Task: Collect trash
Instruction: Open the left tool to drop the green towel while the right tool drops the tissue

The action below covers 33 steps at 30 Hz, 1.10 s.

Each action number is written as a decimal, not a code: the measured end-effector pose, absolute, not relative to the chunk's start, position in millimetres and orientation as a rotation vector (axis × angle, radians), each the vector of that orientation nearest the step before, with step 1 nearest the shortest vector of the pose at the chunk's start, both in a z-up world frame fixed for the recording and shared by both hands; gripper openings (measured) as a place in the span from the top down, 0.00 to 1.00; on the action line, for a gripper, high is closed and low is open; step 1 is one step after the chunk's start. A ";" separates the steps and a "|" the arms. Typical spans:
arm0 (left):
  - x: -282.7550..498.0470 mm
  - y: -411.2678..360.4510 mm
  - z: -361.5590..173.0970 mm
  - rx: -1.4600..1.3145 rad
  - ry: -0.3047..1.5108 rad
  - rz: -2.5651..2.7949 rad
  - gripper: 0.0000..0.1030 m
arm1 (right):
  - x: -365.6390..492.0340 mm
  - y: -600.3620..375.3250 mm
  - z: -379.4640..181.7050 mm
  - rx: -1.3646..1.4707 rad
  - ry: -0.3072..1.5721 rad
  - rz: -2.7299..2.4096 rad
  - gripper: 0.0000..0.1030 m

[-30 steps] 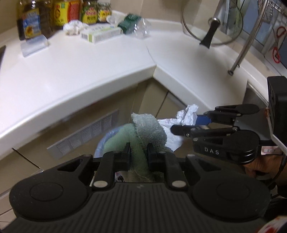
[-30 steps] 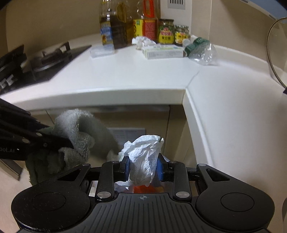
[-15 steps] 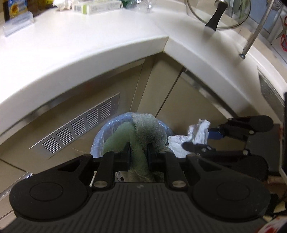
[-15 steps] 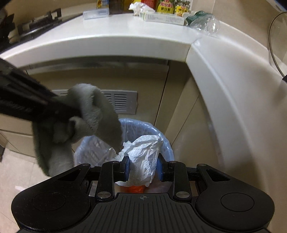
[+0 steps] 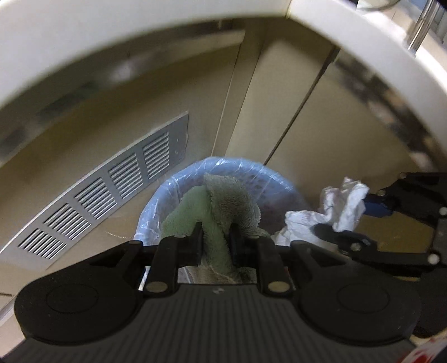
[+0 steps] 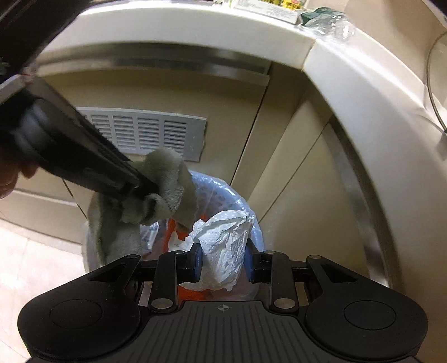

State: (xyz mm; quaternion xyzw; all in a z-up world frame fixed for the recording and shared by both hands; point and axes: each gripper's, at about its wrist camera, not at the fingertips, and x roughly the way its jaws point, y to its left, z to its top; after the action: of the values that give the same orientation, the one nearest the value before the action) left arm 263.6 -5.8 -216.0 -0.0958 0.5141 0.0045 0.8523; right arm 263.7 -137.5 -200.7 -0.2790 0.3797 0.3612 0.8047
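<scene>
My left gripper (image 5: 215,231) holds a green terry cloth (image 5: 232,201) over a bin lined with a blue bag (image 5: 156,201). Its jaws are opening, with the cloth still pinched between the pads. From the right wrist view, the left gripper (image 6: 151,190) comes in from the left with the cloth (image 6: 167,173) hanging over the bin's rim (image 6: 220,184). My right gripper (image 6: 222,257) is shut on a crumpled white paper towel (image 6: 223,240) above the bin's right side. It also shows beside the cloth as the right gripper (image 5: 347,213) with the towel (image 5: 343,201).
Orange and white trash (image 6: 170,226) lies inside the bin. Beige cabinet doors with a grey vent grille (image 5: 111,201) stand right behind it. The white counter edge (image 6: 195,22) overhangs above, with a plastic bottle (image 6: 332,19) on top. Pale floor tiles (image 6: 28,251) lie to the left.
Both grippers have dropped from counter height to below the counter edge, close over the bin. The bin now fills more of each view. Cloth and paper towel remain in the jaws.
</scene>
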 end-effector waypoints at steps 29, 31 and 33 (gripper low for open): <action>243.4 0.7 -213.9 -0.195 1.121 0.071 0.67 | 275.5 -131.7 -226.7 -0.610 0.891 0.805 0.71; 243.3 -0.4 -215.1 -0.178 1.124 0.067 0.67 | 276.9 -130.9 -226.9 -0.608 0.893 0.807 0.71; 243.7 -1.1 -217.2 -0.168 1.128 0.063 0.67 | 277.5 -129.3 -227.6 -0.606 0.896 0.809 0.71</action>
State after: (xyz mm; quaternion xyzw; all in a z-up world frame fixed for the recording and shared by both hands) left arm 243.7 -1.1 -217.2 -0.0796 0.5338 0.0297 0.8413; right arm 277.5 -129.3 -227.6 -0.2806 0.4146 0.3742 0.7806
